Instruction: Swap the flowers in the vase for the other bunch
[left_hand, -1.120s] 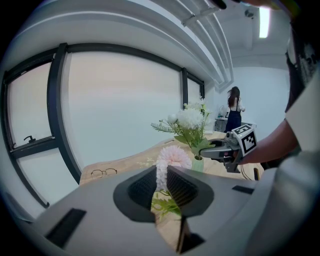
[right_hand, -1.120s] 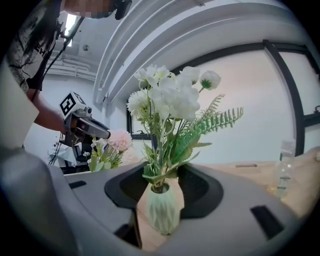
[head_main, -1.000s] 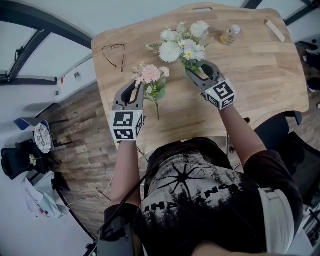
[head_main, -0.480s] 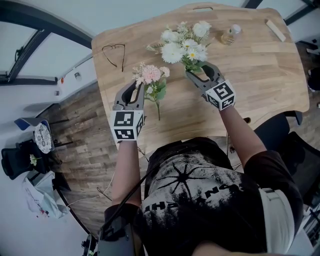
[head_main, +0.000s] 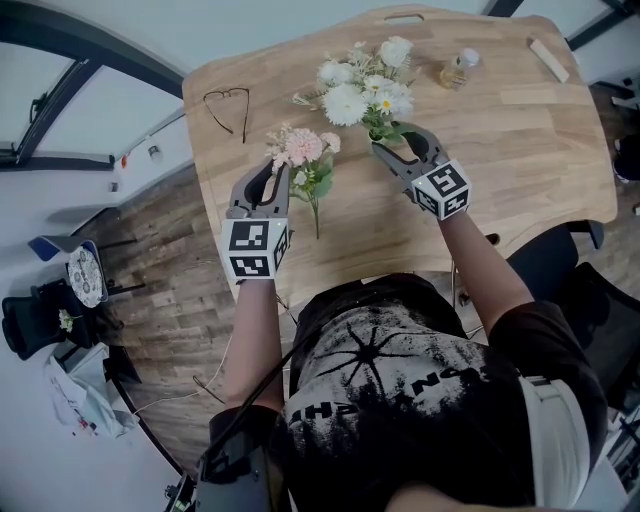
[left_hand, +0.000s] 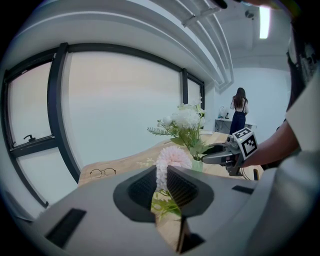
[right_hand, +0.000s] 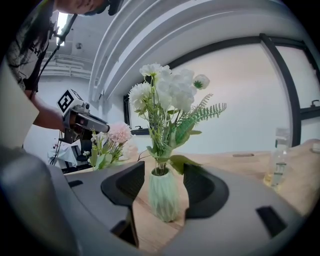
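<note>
1. Two bunches are in play. Toward the table's (head_main: 520, 150) 9 o'clock side, the left gripper (head_main: 277, 172) has its jaws pinched nearly together on the pink bunch (head_main: 301, 150). It holds the bunch upright, seemingly ready as the replacement.
2. At the pink bunch's 3 o'clock, the vase (right_hand: 162, 197) stands on the table with the white bunch (head_main: 362, 88) in it.
3. The right gripper (head_main: 402, 142) straddles the vase with its jaws wide and a gap on either side, probably to steady it. It grips nothing yet.
</note>
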